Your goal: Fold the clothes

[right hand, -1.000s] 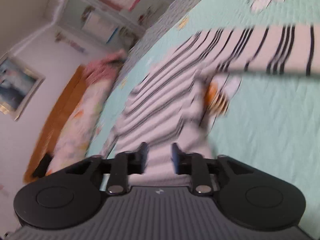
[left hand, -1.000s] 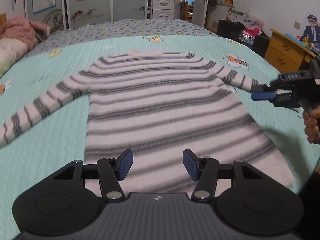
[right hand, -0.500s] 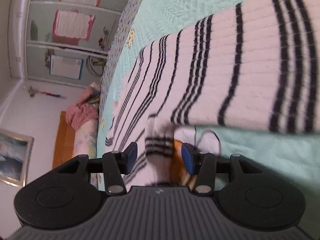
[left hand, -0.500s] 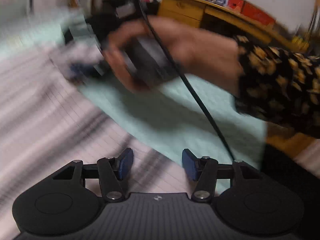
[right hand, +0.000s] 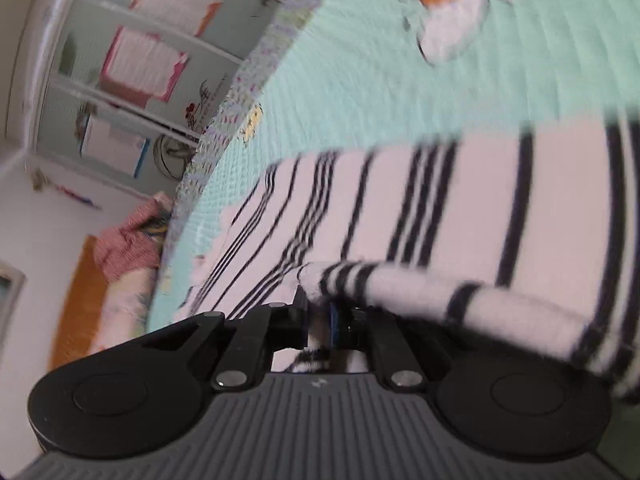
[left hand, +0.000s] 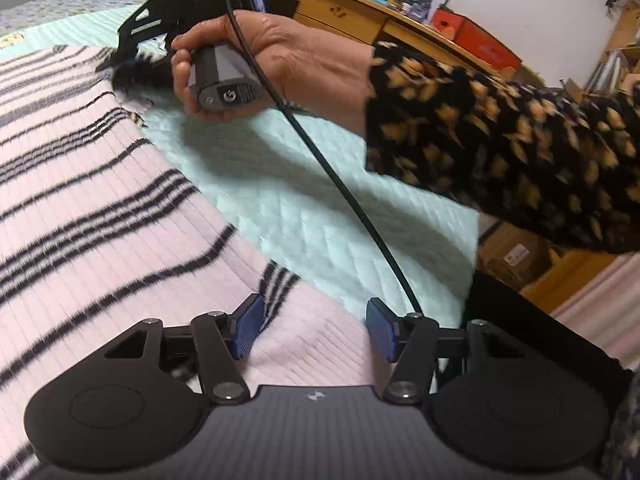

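Flat on the mint-green quilted bedspread (left hand: pixel 312 200) lies a pale pink ribbed sweater (left hand: pixel 100 208) with thin black stripes, its body spread wide and its lower right corner reaching in between the fingers of the left gripper (left hand: pixel 315 330). That gripper's blue pads stand apart, one over the knit and one near the hem's edge, pressing on nothing.

Further along the same side of the sweater, the right hand (left hand: pixel 256 64) in a black sleeve with yellow flecks (left hand: pixel 500 152) grips the handle of the right gripper (right hand: pixel 322 318), a black cable (left hand: pixel 340 184) trailing from it. From the right wrist view, its jaws have just been closing and now pinch the striped cuff end of the sleeve (right hand: pixel 420 288), which is lifted and bent over the sweater's body. A bee print (right hand: pixel 452 12) marks the bedspread beyond. A wooden desk (left hand: pixel 360 12) stands past the bed's edge.
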`<state>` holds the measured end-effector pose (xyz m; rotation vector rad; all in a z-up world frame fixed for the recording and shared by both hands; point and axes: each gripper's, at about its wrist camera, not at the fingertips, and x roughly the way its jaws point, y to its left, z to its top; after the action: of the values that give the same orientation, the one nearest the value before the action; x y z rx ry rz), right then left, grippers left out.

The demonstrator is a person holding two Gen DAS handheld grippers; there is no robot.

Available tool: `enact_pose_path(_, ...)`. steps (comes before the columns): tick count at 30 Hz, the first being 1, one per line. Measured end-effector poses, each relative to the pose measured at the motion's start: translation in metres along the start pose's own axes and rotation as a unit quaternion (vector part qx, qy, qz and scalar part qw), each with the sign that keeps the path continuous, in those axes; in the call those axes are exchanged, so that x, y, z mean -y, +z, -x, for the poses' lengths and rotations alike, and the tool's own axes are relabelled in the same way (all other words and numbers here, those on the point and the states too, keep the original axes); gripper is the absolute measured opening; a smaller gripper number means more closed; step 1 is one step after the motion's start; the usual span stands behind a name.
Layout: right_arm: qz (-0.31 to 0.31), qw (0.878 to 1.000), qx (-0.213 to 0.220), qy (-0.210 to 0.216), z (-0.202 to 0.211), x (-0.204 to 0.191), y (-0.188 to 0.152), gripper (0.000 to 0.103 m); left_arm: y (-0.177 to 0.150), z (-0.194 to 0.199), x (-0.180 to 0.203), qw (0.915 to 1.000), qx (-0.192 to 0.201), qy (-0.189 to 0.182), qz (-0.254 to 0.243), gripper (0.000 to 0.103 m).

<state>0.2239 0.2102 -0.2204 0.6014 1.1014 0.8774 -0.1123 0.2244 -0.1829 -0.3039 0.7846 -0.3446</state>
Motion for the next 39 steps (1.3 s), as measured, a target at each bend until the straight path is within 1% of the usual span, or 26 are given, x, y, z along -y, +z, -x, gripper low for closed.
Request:
enact_pose_path(3,0.043,0.999,-0.009,-0.022,-0.011,-0.002,0.002,0.011,-0.001,0.001,0.000,0.9999,0.002,-0.007,0.011,0.059)
enact_pose_path(5,0.028,0.999,-0.025,-0.005,-0.013,0.004,0.002,0.012,-0.002,0.001,0.003,0.9999,0.005,-0.002,0.012,0.060)
enact_pose_path(8,-0.010,0.999,-0.038,0.022,0.002,0.013,-0.002,0.022,-0.002,0.004,0.012,0.9997,0.014,0.012,0.015,0.061)
enact_pose_path(9,-0.026,0.998,-0.040,0.029,0.010,0.017,-0.006,0.028,-0.002,0.007,0.014,0.9996,0.018,0.016,0.015,0.061)
enact_pose_path(10,-0.034,0.998,-0.041,0.029,0.018,0.018,-0.012,0.033,-0.003,0.011,0.017,0.9995,0.021,0.019,0.016,0.061)
enact_pose_path(11,-0.030,0.998,-0.044,0.026,0.028,0.016,-0.019,0.034,-0.003,0.014,0.020,0.9993,0.025,0.023,0.017,0.059)
enact_pose_path(14,0.033,0.999,-0.036,-0.005,0.068,-0.003,-0.045,0.037,-0.004,0.044,0.018,0.9973,0.054,0.012,0.050,0.059)
enact_pose_path(16,0.090,0.996,-0.026,-0.005,0.102,-0.020,-0.068,0.037,-0.010,0.076,0.013,0.9929,0.093,0.034,0.066,0.059)
enact_pose_path(17,0.113,0.993,-0.034,0.008,0.114,-0.030,-0.082,0.037,-0.016,0.094,0.004,0.9875,0.116,0.064,0.086,0.060)
enact_pose_path(19,0.131,0.988,-0.072,0.039,0.126,-0.041,-0.110,0.037,-0.028,0.131,-0.015,0.9704,0.161,0.127,0.128,0.060)
enact_pose_path(20,0.130,0.986,-0.093,0.050,0.128,-0.043,-0.125,0.037,-0.039,0.147,-0.029,0.9570,0.174,0.161,0.167,0.060)
enact_pose_path(21,0.125,0.984,-0.114,0.057,0.128,-0.045,-0.138,0.038,-0.051,0.163,-0.043,0.9403,0.186,0.194,0.208,0.060)
enact_pose_path(22,0.115,0.983,-0.133,0.059,0.126,-0.040,-0.150,0.039,-0.065,0.175,-0.057,0.9240,0.183,0.228,0.247,0.060)
enact_pose_path(23,0.101,0.982,-0.152,0.052,0.125,-0.031,-0.162,0.039,-0.081,0.180,-0.068,0.9118,0.160,0.262,0.272,0.060)
enact_pose_path(24,0.089,0.984,-0.150,0.047,0.128,-0.018,-0.170,0.028,-0.096,0.184,-0.078,0.8982,0.134,0.296,0.296,0.054)
enact_pose_path(25,0.078,0.985,-0.147,0.041,0.130,-0.005,-0.178,0.003,-0.108,0.189,-0.079,0.8943,0.136,0.303,0.300,0.042)
enact_pose_path(26,0.071,0.987,-0.143,0.033,0.136,0.000,-0.178,0.000,-0.120,0.195,-0.078,0.8917,0.141,0.307,0.301,0.037)
enact_pose_path(28,0.071,0.988,-0.138,0.014,0.150,0.001,-0.179,0.000,-0.127,0.202,-0.075,0.8918,0.147,0.287,0.318,0.037)
enact_pose_path(29,0.099,0.986,-0.136,-0.006,0.154,-0.011,-0.178,0.000,-0.128,0.205,-0.075,0.8926,0.145,0.286,0.317,0.038)
enact_pose_path(31,0.152,0.979,-0.131,-0.043,0.162,-0.033,-0.178,0.010,-0.120,0.209,-0.073,0.8932,0.138,0.290,0.315,0.038)
enact_pose_path(32,0.170,0.976,-0.131,-0.040,0.163,-0.045,-0.182,0.013,-0.115,0.210,-0.072,0.8934,0.134,0.292,0.314,0.040)
enact_pose_path(33,0.188,0.973,-0.132,-0.036,0.164,-0.056,-0.185,0.019,-0.110,0.212,-0.072,0.8937,0.130,0.294,0.313,0.042)
enact_pose_path(34,0.206,0.969,-0.133,-0.033,0.166,-0.068,-0.189,0.025,-0.102,0.215,-0.072,0.8926,0.130,0.302,0.309,0.046)
enact_pose_path(36,0.238,0.961,-0.139,-0.029,0.160,-0.088,-0.197,0.032,-0.081,0.218,-0.073,0.8891,0.128,0.323,0.298,0.058)
enact_pose_path(38,0.254,0.954,-0.154,-0.031,0.138,-0.104,-0.204,0.034,-0.069,0.214,-0.079,0.8875,0.115,0.345,0.283,0.068)
enact_pose_path(39,0.245,0.954,-0.168,-0.031,0.133,-0.101,-0.209,0.034,-0.066,0.209,-0.083,0.8877,0.105,0.354,0.276,0.069)
